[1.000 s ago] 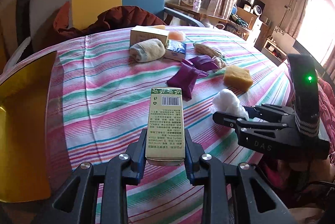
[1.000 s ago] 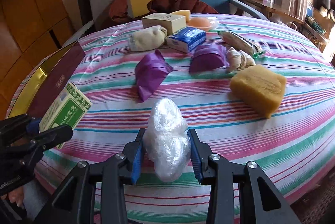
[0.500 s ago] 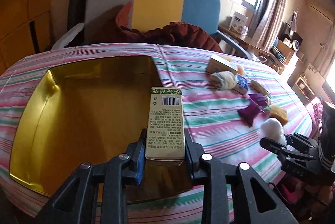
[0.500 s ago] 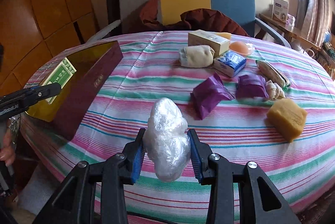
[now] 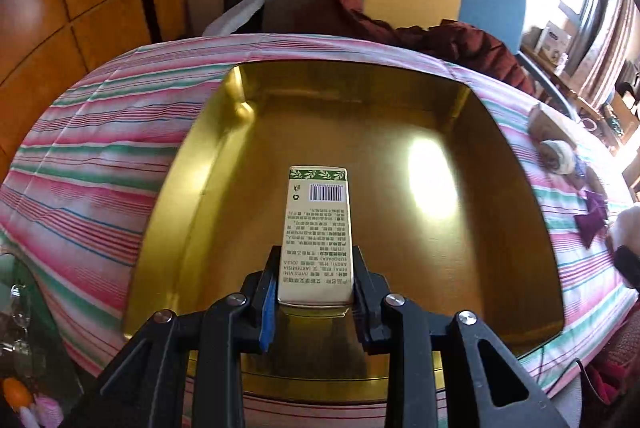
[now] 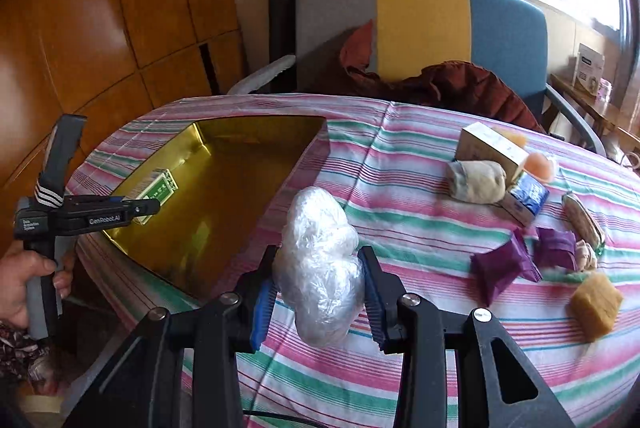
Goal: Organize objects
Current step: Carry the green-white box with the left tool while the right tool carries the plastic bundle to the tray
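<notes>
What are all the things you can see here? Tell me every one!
gold box: 1, shiny gold, on the striped table
green carton: 1, cream and green, over the gold box
plastic bundle: 1, clear white, above the table
purple packets: 2, purple, table's right side
yellow block: 1, near the right edge
cloth roll: 1, beige, far right
chair: 1, grey, yellow, blue, behind the table
left gripper: black, shut on the green carton
right gripper: black, shut on the plastic bundle
</notes>
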`<control>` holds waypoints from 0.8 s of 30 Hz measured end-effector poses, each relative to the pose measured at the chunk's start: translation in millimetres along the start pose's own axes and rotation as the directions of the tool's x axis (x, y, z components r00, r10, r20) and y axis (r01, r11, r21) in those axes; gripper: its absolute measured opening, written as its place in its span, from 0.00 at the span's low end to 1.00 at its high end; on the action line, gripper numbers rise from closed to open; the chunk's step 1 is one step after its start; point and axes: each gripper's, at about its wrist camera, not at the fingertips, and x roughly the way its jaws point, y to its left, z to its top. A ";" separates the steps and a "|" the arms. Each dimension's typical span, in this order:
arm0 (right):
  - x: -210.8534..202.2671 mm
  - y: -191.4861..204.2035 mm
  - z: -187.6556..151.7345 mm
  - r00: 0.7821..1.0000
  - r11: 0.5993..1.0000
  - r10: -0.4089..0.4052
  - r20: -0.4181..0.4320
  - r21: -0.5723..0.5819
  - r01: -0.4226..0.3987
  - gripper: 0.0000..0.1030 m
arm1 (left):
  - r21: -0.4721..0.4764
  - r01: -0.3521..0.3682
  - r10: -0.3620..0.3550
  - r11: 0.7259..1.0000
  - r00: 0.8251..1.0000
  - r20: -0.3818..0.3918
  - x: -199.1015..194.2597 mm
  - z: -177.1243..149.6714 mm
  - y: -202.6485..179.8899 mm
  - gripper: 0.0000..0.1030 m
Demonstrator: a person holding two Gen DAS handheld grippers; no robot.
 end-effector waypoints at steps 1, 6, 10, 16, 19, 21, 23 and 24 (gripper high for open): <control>1.2 5.5 3.0 1.000 1.000 0.007 0.003 -0.012 -0.007 0.39 | -0.010 -0.012 0.012 1.000 1.000 -0.012 2.4 -0.4 5.7 0.29; 9.8 26.8 13.5 0.999 0.998 0.049 0.002 -0.044 -0.049 0.39 | -0.054 -0.041 0.039 0.998 0.998 -0.039 9.4 1.1 27.1 0.29; 17.4 43.9 16.6 0.997 0.994 0.075 -0.012 -0.073 -0.076 0.39 | -0.090 -0.056 0.053 0.994 0.998 -0.034 6.8 3.7 38.1 0.38; 32.1 67.9 17.5 0.991 0.987 0.117 -0.057 -0.103 -0.122 0.39 | -0.245 0.003 0.011 0.970 0.998 0.057 -13.4 7.1 58.8 0.41; 46.2 81.6 19.9 0.983 0.980 0.154 -0.100 -0.109 -0.165 0.39 | -0.361 0.055 -0.008 0.931 0.991 0.131 -28.7 5.0 72.9 0.42; 57.5 92.8 20.8 0.976 0.976 0.174 -0.130 -0.113 -0.189 0.40 | -0.402 0.058 0.008 0.914 0.987 0.160 -35.6 2.9 77.7 0.42; 68.8 104.2 22.2 0.968 0.971 0.195 -0.159 -0.112 -0.214 0.40 | -0.422 0.055 0.023 0.905 0.984 0.178 -41.3 2.9 79.2 0.42; 74.2 109.6 23.7 0.964 0.968 0.204 -0.171 -0.112 -0.225 0.40 | -0.431 0.058 0.028 0.901 0.981 0.190 -44.8 2.7 79.6 0.42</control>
